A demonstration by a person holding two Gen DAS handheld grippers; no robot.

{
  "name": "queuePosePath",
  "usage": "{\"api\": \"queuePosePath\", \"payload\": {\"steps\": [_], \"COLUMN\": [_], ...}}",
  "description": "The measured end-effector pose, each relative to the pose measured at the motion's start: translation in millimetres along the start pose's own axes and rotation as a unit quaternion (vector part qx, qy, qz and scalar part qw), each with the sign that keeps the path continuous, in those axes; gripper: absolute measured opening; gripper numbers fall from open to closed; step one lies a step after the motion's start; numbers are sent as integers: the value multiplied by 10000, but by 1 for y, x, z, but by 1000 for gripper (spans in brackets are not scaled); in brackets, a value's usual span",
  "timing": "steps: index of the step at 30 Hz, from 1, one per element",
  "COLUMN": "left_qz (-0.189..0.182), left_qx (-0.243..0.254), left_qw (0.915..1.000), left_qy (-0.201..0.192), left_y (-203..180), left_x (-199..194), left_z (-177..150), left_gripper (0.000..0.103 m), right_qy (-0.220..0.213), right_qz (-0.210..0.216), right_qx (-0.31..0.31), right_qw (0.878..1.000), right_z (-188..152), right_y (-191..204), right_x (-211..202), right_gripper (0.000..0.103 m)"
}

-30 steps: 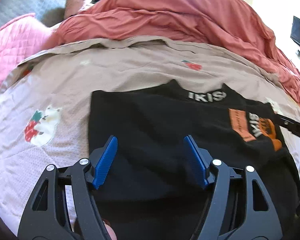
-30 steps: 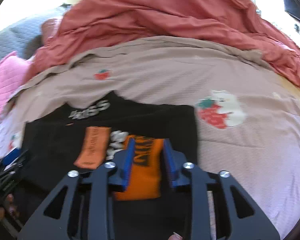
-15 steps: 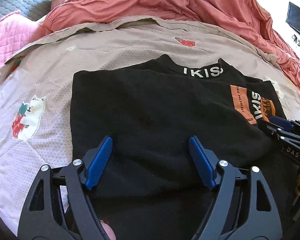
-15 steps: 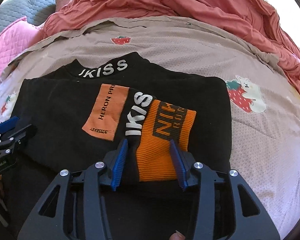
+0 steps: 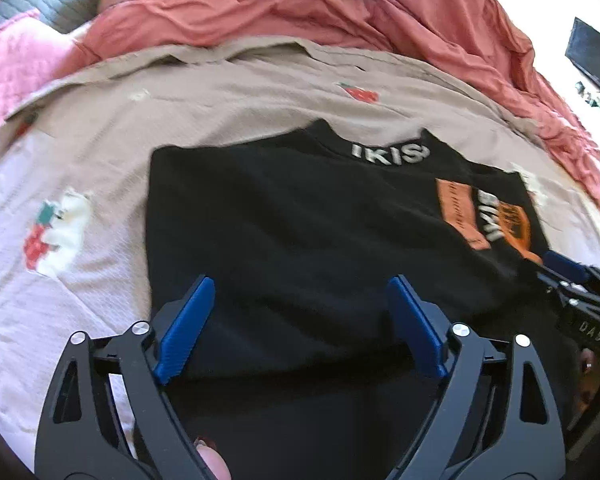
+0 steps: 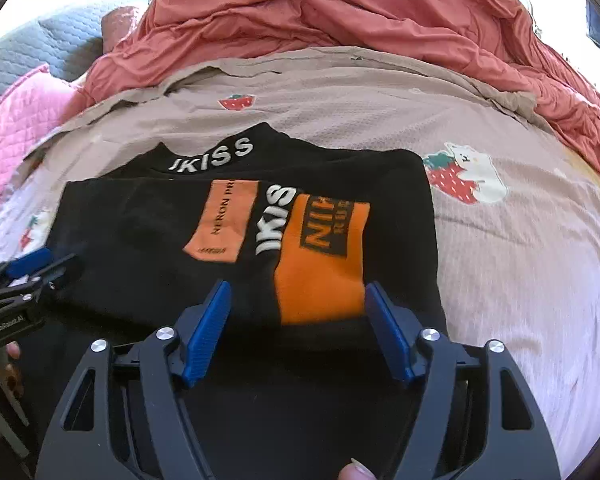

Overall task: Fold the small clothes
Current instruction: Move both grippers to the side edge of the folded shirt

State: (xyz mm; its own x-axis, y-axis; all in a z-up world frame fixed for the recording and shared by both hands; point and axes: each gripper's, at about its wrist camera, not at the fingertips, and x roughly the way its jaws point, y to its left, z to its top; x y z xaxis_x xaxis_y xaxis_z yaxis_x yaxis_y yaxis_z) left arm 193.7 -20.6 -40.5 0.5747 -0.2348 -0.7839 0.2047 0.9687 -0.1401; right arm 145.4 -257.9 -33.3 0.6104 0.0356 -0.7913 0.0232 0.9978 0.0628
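Two black grippers with ribbed blue pads point down at a bed from its near edge; the left gripper (image 5: 300, 320) has its jaws spread wide and opening, its blue pads (image 5: 186, 326) standing clear above the near hem of a folded black knit sweater (image 5: 300, 232) with only loose cloth beneath the gap and nothing pinched. Beside it, the right gripper (image 6: 298, 326) is also opening, its pads (image 6: 386, 338) apart on either side of the orange cuff (image 6: 320, 280) of the sleeve folded over the front, not pressing on it as far as can be seen. Each gripper shows at the edge of the other's view, and a fingertip of the person's hand (image 6: 354, 472) shows at the bottom of the right wrist view. Just beyond the jaws the sweater lies flat as a rough rectangle, an orange label patch (image 6: 224, 220) and white lettering on its front, its collar (image 6: 216, 156) with white letters at the far side. It rests on a beige-pink bedsheet printed with strawberries and white bears (image 6: 520, 260). Farther back a rumpled coral-red duvet (image 6: 340, 12) is heaped across the bed, with a pink quilted blanket (image 6: 8, 128) and a grey quilted pillow (image 6: 40, 48) at the far left
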Motion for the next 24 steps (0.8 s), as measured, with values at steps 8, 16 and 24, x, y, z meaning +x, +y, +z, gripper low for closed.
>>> {"api": "queuePosePath", "payload": {"steps": [8,16,24], "left_qz": [280,376,450], "left_qx": [371,299,-33], "left_qw": [9988,9988,9979], "left_qy": [161,-82,-472], "left_y": [-8,-9,11], "left_x": [9,-4,-61], "left_z": [-9,-15,-35], "left_gripper": [82,82,93], "right_qy": [255,406,-15], "right_qz": [134,41,138], "right_qx": [-82,20,229], "right_qw": [9996,9992,9996], "right_z": [-25,-37,-37], "right_y": [7,4,-13], "right_x": [-11,-12,-56], "right_gripper": [68,68,92]}}
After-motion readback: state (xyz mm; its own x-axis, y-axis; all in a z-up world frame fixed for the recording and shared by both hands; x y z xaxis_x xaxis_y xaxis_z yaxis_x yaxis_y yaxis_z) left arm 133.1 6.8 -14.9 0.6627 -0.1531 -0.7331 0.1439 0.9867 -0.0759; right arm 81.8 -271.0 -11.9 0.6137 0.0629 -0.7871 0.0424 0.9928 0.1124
